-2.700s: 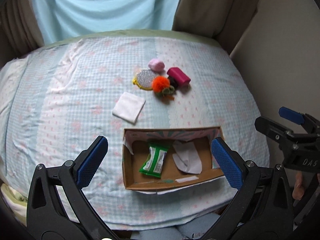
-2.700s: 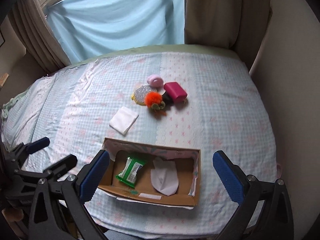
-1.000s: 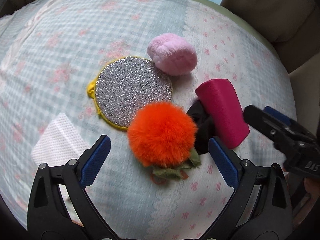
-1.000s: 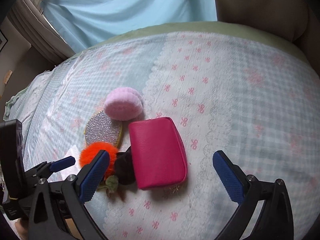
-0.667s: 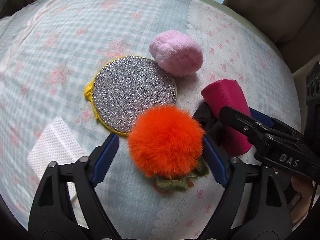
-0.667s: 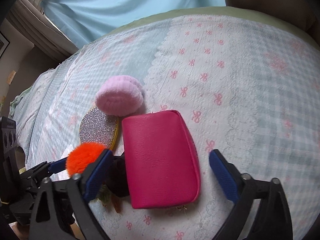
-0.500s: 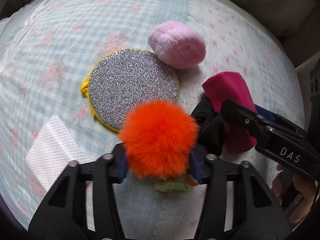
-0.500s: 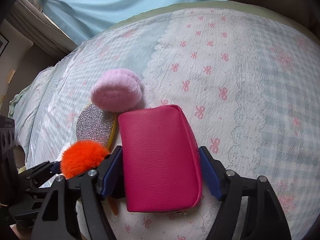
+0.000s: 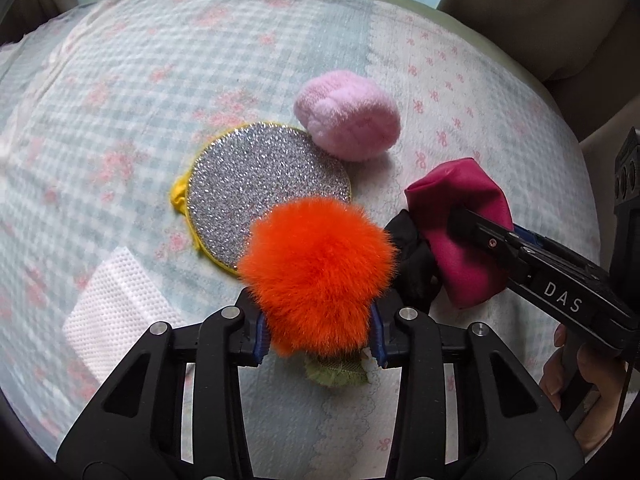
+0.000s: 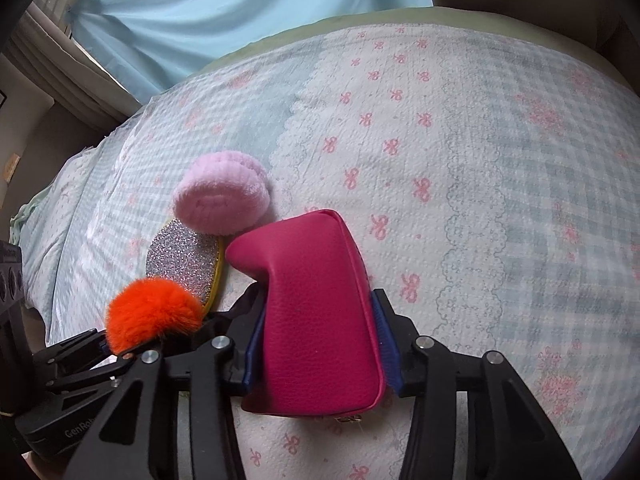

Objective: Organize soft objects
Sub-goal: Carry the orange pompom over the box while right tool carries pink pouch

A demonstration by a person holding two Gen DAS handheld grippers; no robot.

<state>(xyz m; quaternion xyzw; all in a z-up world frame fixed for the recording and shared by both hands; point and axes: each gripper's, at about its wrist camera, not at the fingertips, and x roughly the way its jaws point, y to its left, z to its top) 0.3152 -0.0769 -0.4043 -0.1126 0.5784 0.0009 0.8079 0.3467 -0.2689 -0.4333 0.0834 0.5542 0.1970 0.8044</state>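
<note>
An orange fluffy pom-pom (image 9: 318,268) with a green leaf under it sits between the blue pads of my left gripper (image 9: 318,336), whose jaws are closing and press into its fur. A magenta pouch (image 10: 316,312) is squeezed and buckled between the pads of my right gripper (image 10: 320,344), which is also still closing. In the right wrist view the pom-pom (image 10: 154,312) and the left gripper show at lower left. In the left wrist view the pouch (image 9: 460,232) and the right gripper's arm show at right. A black soft piece (image 9: 414,264) lies between pom-pom and pouch.
A pink plush puff (image 9: 346,114) and a round glittery silver pad with a yellow rim (image 9: 264,192) lie just beyond the pom-pom on the checked bedspread (image 9: 120,100). A white folded cloth (image 9: 116,308) lies at left. A person's fingers (image 9: 588,368) hold the right gripper.
Both grippers have gone from wide open to closed on their objects: the left on the orange pom-pom, the right on the magenta pouch, which now buckles upward. The right gripper sank slightly.
</note>
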